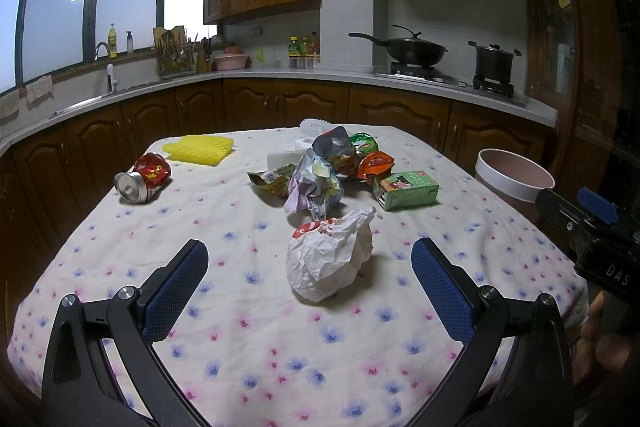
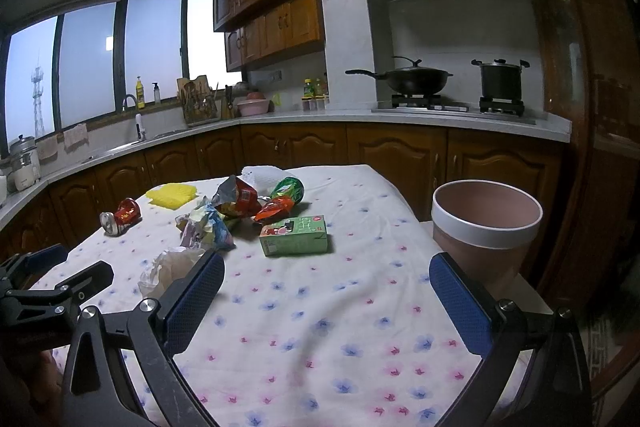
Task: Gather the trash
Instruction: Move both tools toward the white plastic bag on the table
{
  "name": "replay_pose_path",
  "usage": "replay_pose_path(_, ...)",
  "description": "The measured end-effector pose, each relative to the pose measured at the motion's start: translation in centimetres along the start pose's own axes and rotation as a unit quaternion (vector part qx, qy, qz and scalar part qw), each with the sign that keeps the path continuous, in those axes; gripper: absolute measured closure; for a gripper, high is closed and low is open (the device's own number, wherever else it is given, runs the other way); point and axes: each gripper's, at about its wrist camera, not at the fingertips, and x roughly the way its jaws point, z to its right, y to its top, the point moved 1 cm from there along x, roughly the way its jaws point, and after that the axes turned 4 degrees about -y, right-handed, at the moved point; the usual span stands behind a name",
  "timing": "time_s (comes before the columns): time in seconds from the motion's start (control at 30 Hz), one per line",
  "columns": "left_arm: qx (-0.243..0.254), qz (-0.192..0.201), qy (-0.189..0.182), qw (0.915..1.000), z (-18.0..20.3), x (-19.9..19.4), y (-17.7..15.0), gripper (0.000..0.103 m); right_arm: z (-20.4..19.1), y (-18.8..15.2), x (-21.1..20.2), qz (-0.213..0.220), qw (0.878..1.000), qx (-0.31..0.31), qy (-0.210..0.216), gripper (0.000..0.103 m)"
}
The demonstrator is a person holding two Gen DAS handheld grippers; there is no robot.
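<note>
Trash lies on a flowered tablecloth (image 1: 256, 327). A crumpled white paper bag (image 1: 328, 259) sits nearest, just beyond my open, empty left gripper (image 1: 310, 263). Behind it are crumpled colourful wrappers (image 1: 316, 183), a green juice carton (image 1: 408, 190), red and green snack packets (image 1: 374, 163), a crushed red can (image 1: 142, 179) at the left and a yellow foam net (image 1: 200, 149). My right gripper (image 2: 326, 283) is open and empty above the cloth, the carton (image 2: 294, 235) ahead of it. A pink bin with a white rim (image 2: 486, 223) stands off the table's right edge.
Wooden kitchen cabinets and a countertop with a sink, bottles, a wok (image 1: 414, 51) and a pot (image 1: 494, 61) run behind the table. The right gripper's body (image 1: 592, 239) shows at the right edge of the left wrist view. A white foam net (image 2: 264, 177) lies at the table's far edge.
</note>
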Motion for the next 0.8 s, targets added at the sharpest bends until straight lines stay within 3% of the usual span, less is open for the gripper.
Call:
replay_pose_path(0.5, -0.001, -0.001, -0.001, 1.0000, 0.0, 0.0, 0.0, 0.000, -0.1, 0.0, 0.0, -0.002, 1.000, -0.001, 0.000, 0.000)
replay_pose_path(0.8, -0.006, -0.022, -0.015, 0.9996, 0.4, 1.6, 0.6, 0.000, -0.7, 0.6, 1.2, -0.020, 1.000, -0.004, 0.015, 0.000)
